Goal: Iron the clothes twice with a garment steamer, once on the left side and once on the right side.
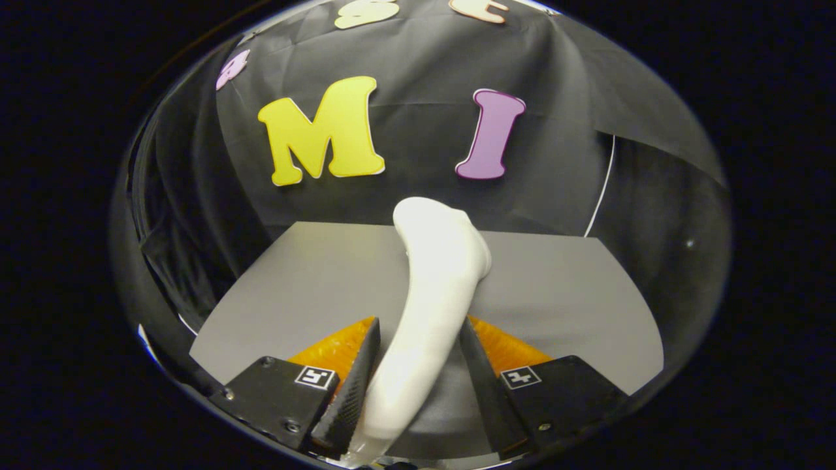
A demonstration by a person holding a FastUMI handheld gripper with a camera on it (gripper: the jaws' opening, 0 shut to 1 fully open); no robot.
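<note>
One garment steamer (pixel 431 294), white and curved, is seen rising between the two fingers (pixel 356 378) of the single gripper (pixel 418 365), both of which are pressed against its handle. One grey table surface (pixel 562 294) is counted, spread beneath and beyond the fingers. One thin white cord (pixel 604 183) is seen beyond the table, off to the right of the fingers. Two square printed markers (pixel 316 376) are counted, one borne on each finger mount.

I see the steamer (pixel 434 287) standing between my gripper (pixel 415 365) fingers, both pressing its handle, its head reaching beyond them over the table (pixel 294 281). Clothes (pixel 333 349) lie on the table under the fingers (mostly hidden).
</note>
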